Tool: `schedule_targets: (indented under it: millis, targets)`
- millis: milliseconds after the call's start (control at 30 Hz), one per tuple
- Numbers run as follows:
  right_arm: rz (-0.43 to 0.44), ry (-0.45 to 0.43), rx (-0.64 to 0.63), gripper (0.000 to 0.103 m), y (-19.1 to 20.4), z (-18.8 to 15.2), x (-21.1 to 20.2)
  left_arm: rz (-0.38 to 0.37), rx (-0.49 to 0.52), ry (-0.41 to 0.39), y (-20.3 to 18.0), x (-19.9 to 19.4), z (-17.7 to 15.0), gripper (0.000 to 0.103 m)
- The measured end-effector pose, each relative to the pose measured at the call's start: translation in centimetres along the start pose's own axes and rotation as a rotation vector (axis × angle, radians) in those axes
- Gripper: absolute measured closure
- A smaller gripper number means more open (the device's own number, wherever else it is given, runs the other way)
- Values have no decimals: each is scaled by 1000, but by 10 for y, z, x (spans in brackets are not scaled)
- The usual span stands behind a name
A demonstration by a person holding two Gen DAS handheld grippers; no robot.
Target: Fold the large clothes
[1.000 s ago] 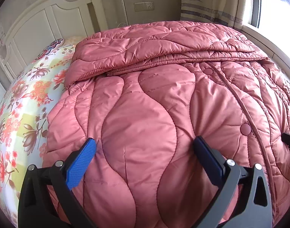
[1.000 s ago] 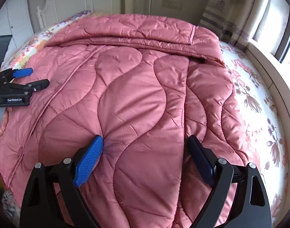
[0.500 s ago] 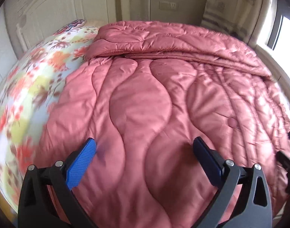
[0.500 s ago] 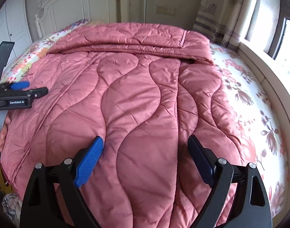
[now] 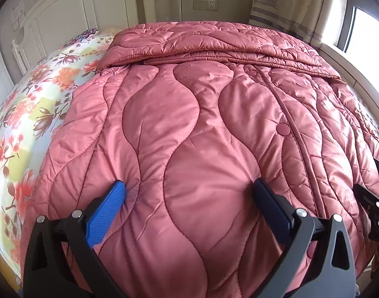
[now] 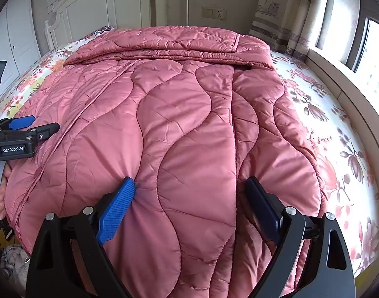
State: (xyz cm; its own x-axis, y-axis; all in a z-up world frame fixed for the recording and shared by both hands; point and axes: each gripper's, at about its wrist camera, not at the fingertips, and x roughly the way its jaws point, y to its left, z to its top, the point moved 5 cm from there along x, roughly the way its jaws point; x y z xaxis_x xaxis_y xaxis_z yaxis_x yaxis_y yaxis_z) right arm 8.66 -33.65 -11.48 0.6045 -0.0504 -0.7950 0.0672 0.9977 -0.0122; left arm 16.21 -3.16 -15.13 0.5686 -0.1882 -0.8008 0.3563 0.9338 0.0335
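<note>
While the pink quilted coat (image 5: pixel 202 136) lies spread across the bed (image 6: pixel 333 129), its far end is folded back on itself in a thick band near the headboard (image 6: pixel 95 12). Round snaps run along a seam down its front. Both grippers point down at its near end. With jaws wide apart, the left gripper (image 5: pixel 189 196) has its 2 blue pads dimpling the fabric, clamping nothing. So does the right gripper (image 6: pixel 189 191), its jaws equally spread. Floral sheets show on either side; a curtain (image 6: pixel 283 12) hangs by the window.
</note>
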Motion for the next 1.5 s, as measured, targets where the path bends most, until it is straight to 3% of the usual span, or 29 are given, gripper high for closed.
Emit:
schedule_targets:
  millis: [67, 233, 433, 567, 700, 867, 1100, 1200, 1300, 1400, 1500]
  targets:
    - [-1, 2, 8, 16, 0, 0, 0, -20, -14, -5, 0, -3, 0, 2]
    - [-1, 8, 6, 16, -1, -1, -1, -102, -79, -103, 10, -26, -4, 2]
    - [-18, 14, -8, 17, -2, 1, -10, -83, -127, -220, 37, -65, -13, 3]
    - [-75, -86, 8, 16, -28, -2, -43, -5, -160, -311, 89, -102, -34, 2]
    - [-95, -35, 157, 16, -82, -24, -54, -54, -212, -269, 132, -107, -59, 2]
    - [-12, -5, 315, 16, -118, -53, -61, -158, -213, -237, 152, -104, -84, 2]
    - [94, -14, 240, 17, -95, -66, -66, -204, -215, -166, 140, -75, -97, 8]
    - [78, -38, 208, 19, -88, -65, -70, -111, -217, -187, 146, -76, -96, 10]
    - [83, -34, 290, 19, -109, -68, -68, -167, -252, -179, 155, -78, -96, 11]
    - [153, -4, 327, 32, -117, -77, -64, -193, -248, -163, 151, -78, -99, 22]
    - [187, -12, 278, 57, -97, -78, -67, -241, -206, -139, 130, -80, -99, 35]
